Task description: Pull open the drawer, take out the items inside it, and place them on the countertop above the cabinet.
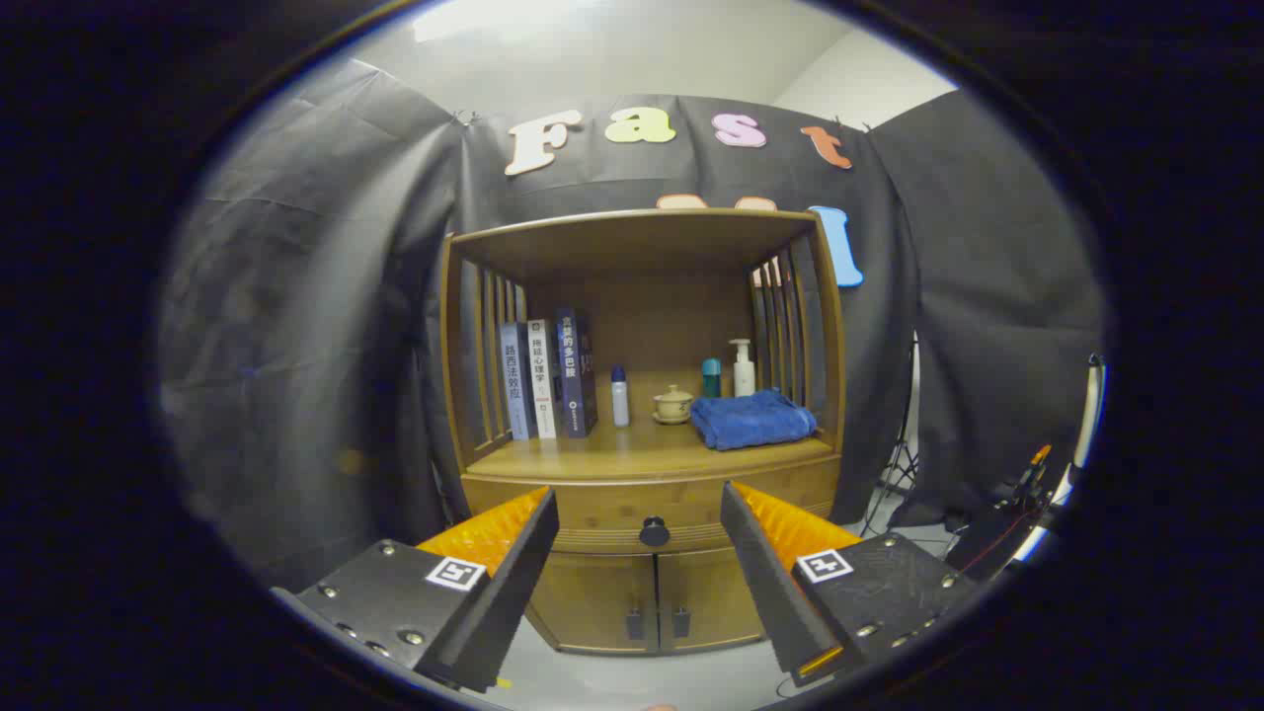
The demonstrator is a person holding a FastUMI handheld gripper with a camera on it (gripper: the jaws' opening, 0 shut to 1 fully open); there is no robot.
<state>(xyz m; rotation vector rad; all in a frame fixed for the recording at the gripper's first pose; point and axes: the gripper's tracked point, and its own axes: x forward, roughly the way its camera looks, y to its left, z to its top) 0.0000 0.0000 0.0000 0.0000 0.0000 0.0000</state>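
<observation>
Gripper view: my tool (640,553) is spread wide, holding nothing, with the drawer knob (654,531) framed between the fingers and well beyond them. The drawer (642,502) is shut, so I judge the opening step is barely begun. Next I'd push straight ahead toward 12 o'clock, then close on the knob. The surface (592,456) above (towel (752,417) at its 3 o'clock end, books (548,377) at 9) has room in the middle.

Three books (546,376), three bottles (619,396), one towel (752,418)
</observation>
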